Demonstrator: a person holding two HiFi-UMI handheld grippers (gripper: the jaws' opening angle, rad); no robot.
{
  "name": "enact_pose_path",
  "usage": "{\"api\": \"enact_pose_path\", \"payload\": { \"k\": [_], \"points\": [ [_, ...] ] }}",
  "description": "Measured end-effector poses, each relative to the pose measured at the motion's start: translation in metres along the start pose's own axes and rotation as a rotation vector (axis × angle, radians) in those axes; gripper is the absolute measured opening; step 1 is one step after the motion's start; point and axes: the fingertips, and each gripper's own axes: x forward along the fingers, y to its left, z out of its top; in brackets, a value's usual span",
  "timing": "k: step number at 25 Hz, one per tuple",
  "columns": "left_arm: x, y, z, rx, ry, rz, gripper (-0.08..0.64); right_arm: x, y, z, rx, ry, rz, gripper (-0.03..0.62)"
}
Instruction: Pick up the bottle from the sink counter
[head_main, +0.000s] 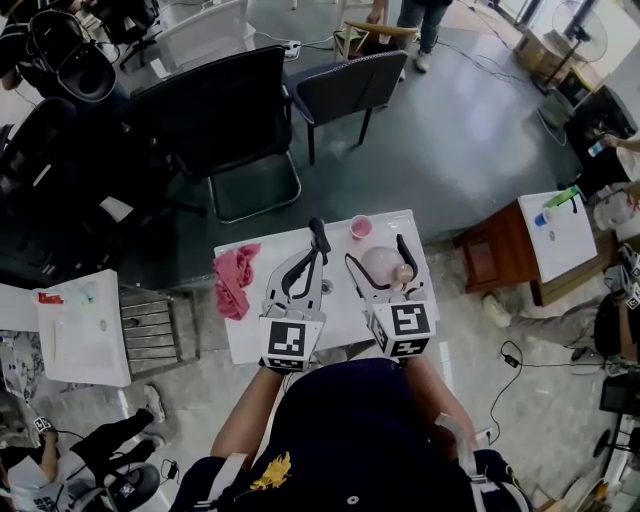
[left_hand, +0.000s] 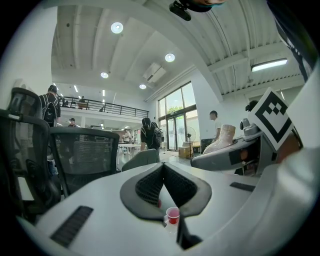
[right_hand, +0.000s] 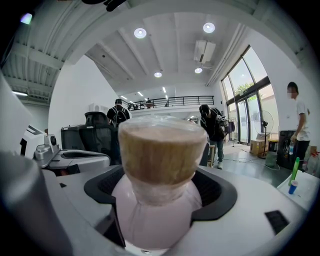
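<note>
A round pale pink bottle (head_main: 382, 266) with a tan wooden cap sits between the jaws of my right gripper (head_main: 377, 252) over the white table (head_main: 250, 335). In the right gripper view the bottle (right_hand: 157, 150) fills the gap, and both dark pads press on its rounded body at my right gripper (right_hand: 160, 185). My left gripper (head_main: 318, 232) hangs just left of it, its jaws shut together with nothing in them. The left gripper view shows the left gripper (left_hand: 163, 167) with its pads meeting in a point, and a small pink cup (left_hand: 172, 215) below them.
A crumpled pink cloth (head_main: 234, 280) lies at the table's left end and the pink cup (head_main: 361, 227) stands at its far edge. Black office chairs (head_main: 220, 120) stand beyond. A wooden stool (head_main: 495, 255) and other white tables (head_main: 85, 330) flank it.
</note>
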Motion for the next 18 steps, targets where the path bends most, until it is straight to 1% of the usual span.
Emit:
{"api": "enact_pose_path", "payload": {
  "k": [5, 18],
  "points": [
    [0.0021, -0.0020, 0.0032, 0.002, 0.000, -0.001, 0.018, -0.0008, -0.0019, 0.0058, -0.002, -0.007, 0.002, 0.439],
    [0.0036, -0.0027, -0.0022, -0.001, 0.003, 0.000, 0.018, 0.0006, -0.0035, 0.0022, 0.000, -0.007, 0.000, 0.439]
  ]
}}
